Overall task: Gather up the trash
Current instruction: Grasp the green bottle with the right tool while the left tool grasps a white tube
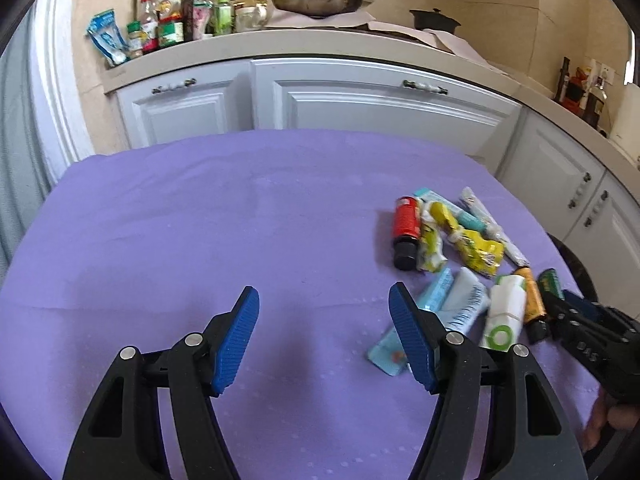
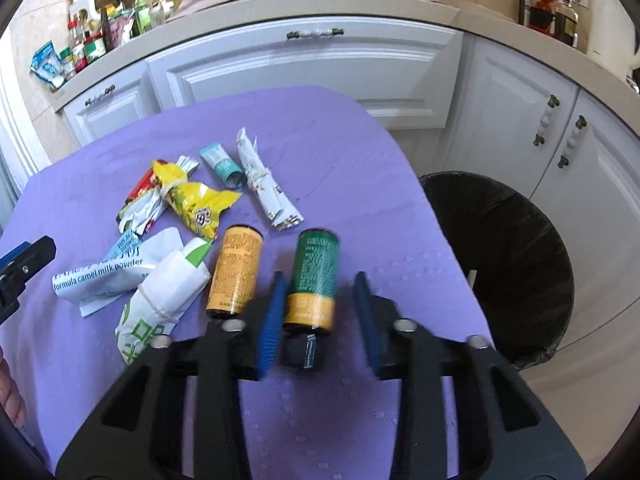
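Note:
A pile of trash lies on the purple tablecloth (image 1: 180,220): a red bottle (image 1: 406,224), yellow wrappers (image 1: 478,250), a white and green packet (image 1: 505,312), a yellow bottle (image 2: 236,272) and a green bottle (image 2: 314,276) with a black cap. My right gripper (image 2: 320,320) is open, its blue pads on either side of the green bottle, which lies on the cloth. My left gripper (image 1: 324,340) is open and empty over bare cloth, left of the pile. The right gripper also shows in the left wrist view (image 1: 576,316).
A bin with a black liner (image 2: 516,256) stands on the floor off the table's right edge. White kitchen cabinets (image 1: 320,96) run behind the table. The counter holds bottles, jars and a pan (image 1: 316,0).

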Demonstrator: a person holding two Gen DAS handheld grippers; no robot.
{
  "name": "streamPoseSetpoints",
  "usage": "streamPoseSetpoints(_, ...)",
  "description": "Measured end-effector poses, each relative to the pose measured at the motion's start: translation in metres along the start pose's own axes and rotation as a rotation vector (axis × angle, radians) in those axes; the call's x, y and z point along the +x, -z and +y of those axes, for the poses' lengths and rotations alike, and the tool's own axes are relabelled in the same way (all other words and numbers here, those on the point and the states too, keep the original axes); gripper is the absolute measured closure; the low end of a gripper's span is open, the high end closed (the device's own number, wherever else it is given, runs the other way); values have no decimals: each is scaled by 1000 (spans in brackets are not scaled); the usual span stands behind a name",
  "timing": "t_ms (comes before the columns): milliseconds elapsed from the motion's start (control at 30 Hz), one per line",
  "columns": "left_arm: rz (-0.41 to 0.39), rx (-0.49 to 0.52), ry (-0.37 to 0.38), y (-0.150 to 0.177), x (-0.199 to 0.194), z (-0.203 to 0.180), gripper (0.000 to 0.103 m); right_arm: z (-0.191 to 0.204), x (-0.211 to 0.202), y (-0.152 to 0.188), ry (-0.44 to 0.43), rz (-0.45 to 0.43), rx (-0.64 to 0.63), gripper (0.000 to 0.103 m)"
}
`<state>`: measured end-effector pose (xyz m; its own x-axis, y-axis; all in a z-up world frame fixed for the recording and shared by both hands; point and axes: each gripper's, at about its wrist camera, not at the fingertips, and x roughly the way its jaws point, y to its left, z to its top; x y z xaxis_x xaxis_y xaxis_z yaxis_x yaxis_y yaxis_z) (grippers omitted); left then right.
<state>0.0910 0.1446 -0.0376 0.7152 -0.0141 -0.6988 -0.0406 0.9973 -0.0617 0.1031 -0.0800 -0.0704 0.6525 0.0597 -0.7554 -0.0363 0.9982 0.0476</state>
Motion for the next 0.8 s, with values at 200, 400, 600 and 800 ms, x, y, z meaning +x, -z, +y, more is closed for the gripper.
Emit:
streamPoseSetpoints(200, -20, 22, 16, 4, -8, -3, 37, -1, 2, 1, -8, 11, -4, 80)
streamPoseSetpoints(400, -31, 34, 19, 7, -11, -5, 37, -1, -3, 4, 1, 4, -12, 80)
streamPoseSetpoints(600, -44, 49, 12, 12, -15, -7, 37, -5, -15, 10, 36, -19, -7, 80)
streamPoseSetpoints(800, -60, 56, 18, 16, -23, -10, 37, -11, -31, 18, 95, -59, -12, 80)
